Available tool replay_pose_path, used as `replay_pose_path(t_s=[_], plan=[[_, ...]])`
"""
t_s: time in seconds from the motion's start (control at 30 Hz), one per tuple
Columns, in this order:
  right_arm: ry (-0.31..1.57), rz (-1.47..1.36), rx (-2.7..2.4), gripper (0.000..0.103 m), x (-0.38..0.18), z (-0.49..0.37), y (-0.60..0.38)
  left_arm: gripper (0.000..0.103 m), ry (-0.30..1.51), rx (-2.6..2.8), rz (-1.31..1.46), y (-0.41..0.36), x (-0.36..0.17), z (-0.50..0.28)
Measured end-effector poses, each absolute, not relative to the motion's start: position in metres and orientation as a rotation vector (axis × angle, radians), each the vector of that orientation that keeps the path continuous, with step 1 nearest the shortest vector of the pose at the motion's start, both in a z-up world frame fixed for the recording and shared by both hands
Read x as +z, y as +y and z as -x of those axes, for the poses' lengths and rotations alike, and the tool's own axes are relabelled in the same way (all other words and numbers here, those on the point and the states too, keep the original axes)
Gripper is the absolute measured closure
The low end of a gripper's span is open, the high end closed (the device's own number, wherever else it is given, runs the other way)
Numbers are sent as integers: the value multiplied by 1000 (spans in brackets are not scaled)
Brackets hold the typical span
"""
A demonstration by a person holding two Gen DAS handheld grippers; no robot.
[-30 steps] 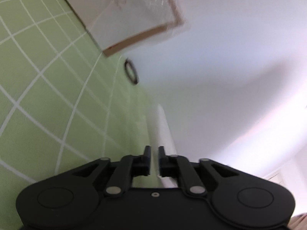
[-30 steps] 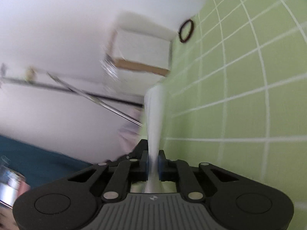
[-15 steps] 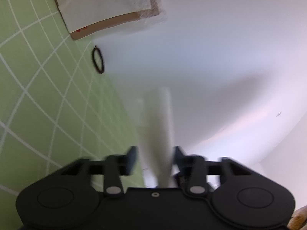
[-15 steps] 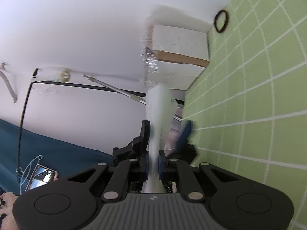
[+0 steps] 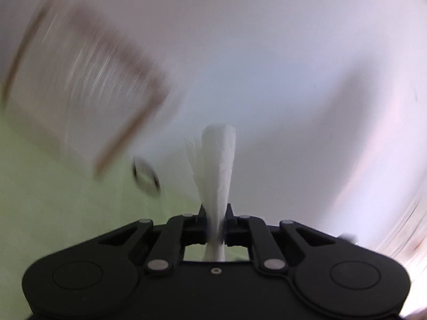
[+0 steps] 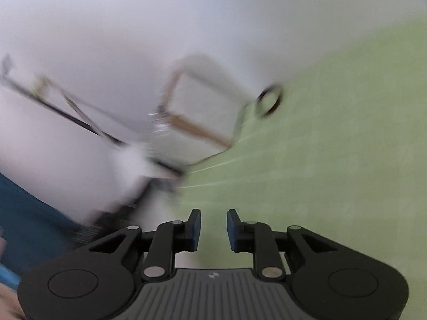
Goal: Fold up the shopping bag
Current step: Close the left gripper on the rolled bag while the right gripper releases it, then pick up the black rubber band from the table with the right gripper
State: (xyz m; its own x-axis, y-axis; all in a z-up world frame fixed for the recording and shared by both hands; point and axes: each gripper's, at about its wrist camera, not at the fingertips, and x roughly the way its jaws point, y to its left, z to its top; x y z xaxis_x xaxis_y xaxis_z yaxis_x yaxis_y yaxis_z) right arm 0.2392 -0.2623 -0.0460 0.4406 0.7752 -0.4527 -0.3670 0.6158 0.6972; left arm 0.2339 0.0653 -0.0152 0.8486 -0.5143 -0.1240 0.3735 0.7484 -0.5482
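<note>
The white shopping bag, bunched into a narrow strip, stands up between the fingers of my left gripper, which is shut on it. In the right wrist view my right gripper is open and empty, its blue-padded fingers apart over the green grid mat. A blurred white shape to its left may be the bag; the blur hides what it is.
A cardboard-edged white box stands at the back of the green mat, with a dark ring beside it. The box and ring also show in the right wrist view, against a white wall. Both views are motion-blurred.
My left gripper opened, then shut on the bag. My right gripper let go of the bag and opened. Both cameras have swung, blurring the scene.
</note>
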Motion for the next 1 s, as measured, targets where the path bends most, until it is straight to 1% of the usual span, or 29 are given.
replay_pose_path(t_s=[0.07, 0.13, 0.23, 0.3, 0.43, 0.6, 0.73, 0.8, 0.83, 0.9, 1.0], plan=[[774, -325, 651, 78, -29, -245, -252, 93, 194, -470, 330, 53, 5, -235], [690, -102, 595, 78, -18, -252, -235, 93, 160, -457, 202, 41, 12, -242], [582, 183, 554, 78, -14, -269, -199, 93, 164, -424, 183, 38, 7, -251], [552, 280, 547, 79, -17, -291, -179, 93, 177, -396, 213, 40, 1, -255], [593, 268, 629, 80, -28, -334, -154, 93, 197, -373, 249, 56, -4, -244], [623, 342, 641, 80, -41, -369, -123, 92, 198, -352, 297, 68, -6, -237], [690, 272, 637, 79, -46, -385, -120, 92, 183, -342, 311, 73, -9, -235], [708, 252, 636, 83, -47, -385, -120, 92, 176, -340, 306, 74, -9, -231], [715, 245, 629, 91, -47, -385, -120, 92, 172, -339, 304, 73, -9, -229], [758, 178, 628, 99, -45, -384, -126, 92, 172, -339, 298, 72, -10, -228], [809, -32, 669, 100, -36, -377, -145, 92, 165, -336, 284, 70, -9, -224]])
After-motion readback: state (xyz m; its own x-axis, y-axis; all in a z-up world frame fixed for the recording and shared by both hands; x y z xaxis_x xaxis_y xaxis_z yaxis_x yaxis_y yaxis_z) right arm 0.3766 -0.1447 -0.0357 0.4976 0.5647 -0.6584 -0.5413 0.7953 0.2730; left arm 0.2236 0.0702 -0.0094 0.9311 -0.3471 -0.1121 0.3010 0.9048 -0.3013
